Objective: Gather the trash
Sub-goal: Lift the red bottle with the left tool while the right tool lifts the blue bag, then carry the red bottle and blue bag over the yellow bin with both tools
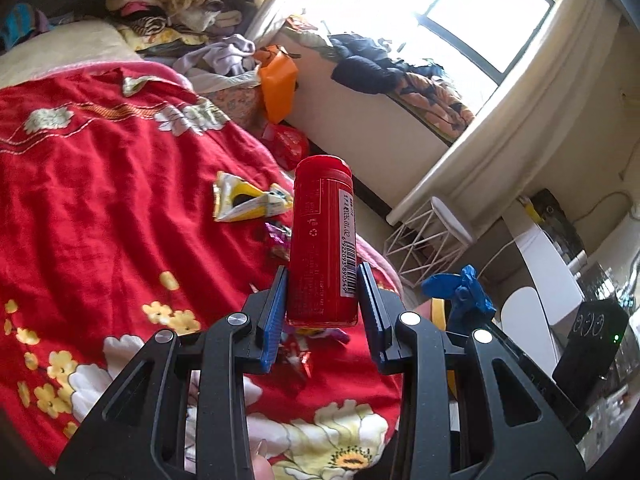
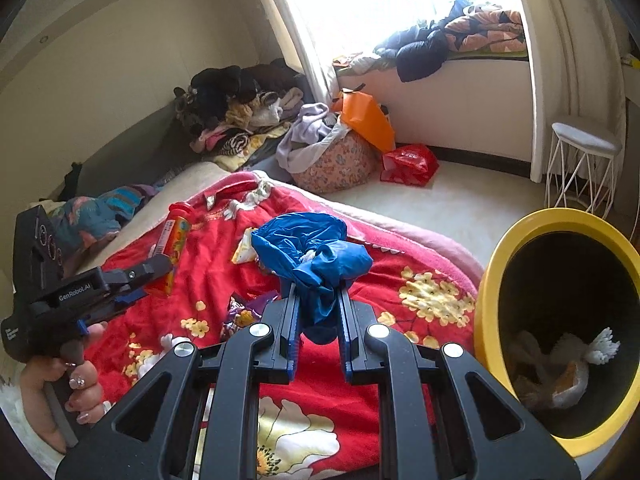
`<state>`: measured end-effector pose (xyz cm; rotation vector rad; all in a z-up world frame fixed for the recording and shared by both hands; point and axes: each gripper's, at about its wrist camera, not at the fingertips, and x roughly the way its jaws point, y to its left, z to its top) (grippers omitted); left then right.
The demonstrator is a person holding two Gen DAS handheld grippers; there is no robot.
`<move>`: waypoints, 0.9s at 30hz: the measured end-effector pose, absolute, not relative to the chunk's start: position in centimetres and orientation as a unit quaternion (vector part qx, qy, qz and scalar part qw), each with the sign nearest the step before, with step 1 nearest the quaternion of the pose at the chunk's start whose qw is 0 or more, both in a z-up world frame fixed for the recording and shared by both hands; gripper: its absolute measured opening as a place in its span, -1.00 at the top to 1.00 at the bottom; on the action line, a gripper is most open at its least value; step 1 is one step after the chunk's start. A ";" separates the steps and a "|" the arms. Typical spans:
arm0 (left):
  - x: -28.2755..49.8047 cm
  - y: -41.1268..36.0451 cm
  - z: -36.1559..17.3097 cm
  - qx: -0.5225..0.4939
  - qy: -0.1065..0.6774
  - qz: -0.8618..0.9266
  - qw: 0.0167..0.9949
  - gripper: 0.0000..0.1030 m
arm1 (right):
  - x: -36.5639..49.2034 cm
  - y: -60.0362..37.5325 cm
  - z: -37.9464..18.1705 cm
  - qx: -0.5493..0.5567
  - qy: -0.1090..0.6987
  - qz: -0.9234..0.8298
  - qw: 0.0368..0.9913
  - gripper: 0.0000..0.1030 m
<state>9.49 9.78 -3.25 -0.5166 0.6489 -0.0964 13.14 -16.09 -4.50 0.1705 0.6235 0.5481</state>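
while the left tongs clamp the lower end of a tall red metal drink can, holding it upright above the red flowered bedspread, the right tongs are nearly closed on a crumpled blue plastic bag. a yellow-rimmed round bin with a dark inside stands just beside the bed at the right, some pale scraps in it. a yellow-and-white snack wrapper and small foil wrappers lie on the bedspread.
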 end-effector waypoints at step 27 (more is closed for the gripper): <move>10.1 1.5 -2.5 -0.203 0.325 -0.121 0.916 0.46 | 12.4 -25.6 -3.7 0.131 0.272 0.178 0.937 0.70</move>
